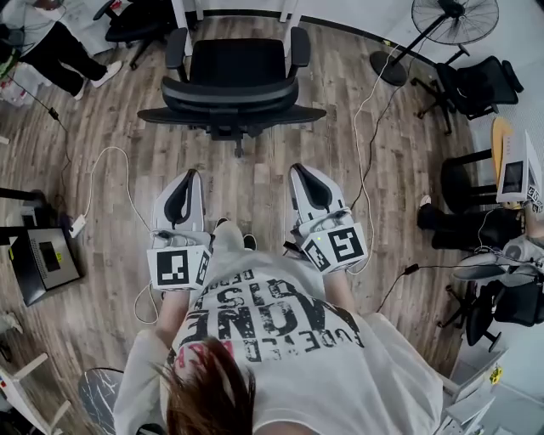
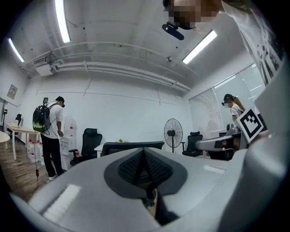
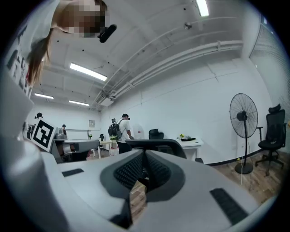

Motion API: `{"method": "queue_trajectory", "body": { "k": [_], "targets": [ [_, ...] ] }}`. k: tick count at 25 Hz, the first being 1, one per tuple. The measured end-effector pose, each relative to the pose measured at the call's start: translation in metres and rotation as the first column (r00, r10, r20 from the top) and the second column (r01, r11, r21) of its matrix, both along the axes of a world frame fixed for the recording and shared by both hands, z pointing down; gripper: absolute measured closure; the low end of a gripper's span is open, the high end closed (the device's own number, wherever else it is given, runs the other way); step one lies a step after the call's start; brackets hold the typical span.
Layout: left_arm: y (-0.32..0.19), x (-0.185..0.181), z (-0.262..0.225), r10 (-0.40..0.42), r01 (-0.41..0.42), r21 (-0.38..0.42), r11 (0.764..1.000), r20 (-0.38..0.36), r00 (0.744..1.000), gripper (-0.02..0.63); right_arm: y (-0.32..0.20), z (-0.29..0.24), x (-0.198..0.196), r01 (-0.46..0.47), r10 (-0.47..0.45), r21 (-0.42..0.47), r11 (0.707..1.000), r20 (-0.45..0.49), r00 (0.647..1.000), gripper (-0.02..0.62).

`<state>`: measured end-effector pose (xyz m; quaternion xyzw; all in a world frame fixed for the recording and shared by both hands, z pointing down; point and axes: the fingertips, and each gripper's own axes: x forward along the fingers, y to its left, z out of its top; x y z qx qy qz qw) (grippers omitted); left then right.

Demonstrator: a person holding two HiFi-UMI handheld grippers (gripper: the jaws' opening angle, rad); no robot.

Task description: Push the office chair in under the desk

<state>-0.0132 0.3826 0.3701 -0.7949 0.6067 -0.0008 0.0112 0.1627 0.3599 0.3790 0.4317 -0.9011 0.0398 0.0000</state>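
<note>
Grey plastic shells on both grippers fill the bottom of the head view, held out side by side in front of a person in a white printed T-shirt (image 1: 280,331). The left gripper (image 1: 190,176) has its jaws closed tight, pad against pad, with nothing between them; its own view shows the ribbed black pads meeting in a single seam (image 2: 144,153). The right gripper (image 1: 299,170) is likewise fully closed and empty, its pads pressed together (image 3: 145,155). Both point forward over bare wooden floor (image 1: 255,183) and touch nothing.

Just ahead stands the black office chair (image 1: 234,81), its curved backrest turned toward the person and its seat and armrests facing away, toward the white counter (image 3: 192,144). A strip of floor lies between the jaw tips and the backrest, so chair and grippers are apart. In both gripper views the top of the backrest (image 2: 131,146) shows just above the closed jaws. How far the seat reaches under the counter cannot be told.

White cables (image 1: 106,161) trail across the boards on either side. Farther off, a pedestal fan (image 1: 455,21) stands to the right, and a person with a backpack (image 2: 47,136) stands at the far white wall.
</note>
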Motion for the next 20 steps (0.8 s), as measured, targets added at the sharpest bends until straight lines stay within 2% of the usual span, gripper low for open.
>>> {"method": "queue_trajectory", "body": {
  "k": [6, 12, 20],
  "targets": [
    [-0.022, -0.012, 0.002, 0.010, -0.010, 0.005, 1.000, -0.001, 1.000, 0.594, -0.025, 0.013, -0.005, -0.019, 0.018, -0.038, 0.999, -0.019, 1.000, 0.572],
    [-0.057, -0.028, 0.005, 0.047, -0.047, -0.035, 0.998, 0.000, 0.999, 0.594, -0.057, 0.014, -0.014, -0.039, 0.037, -0.051, 0.998, -0.046, 0.998, 0.572],
    [-0.102, -0.052, 0.016, 0.114, -0.113, -0.068, 0.991, 0.006, 0.993, 0.594, -0.094, 0.022, -0.026, -0.134, 0.130, -0.075, 0.988, -0.058, 0.990, 0.574]
  ]
}}
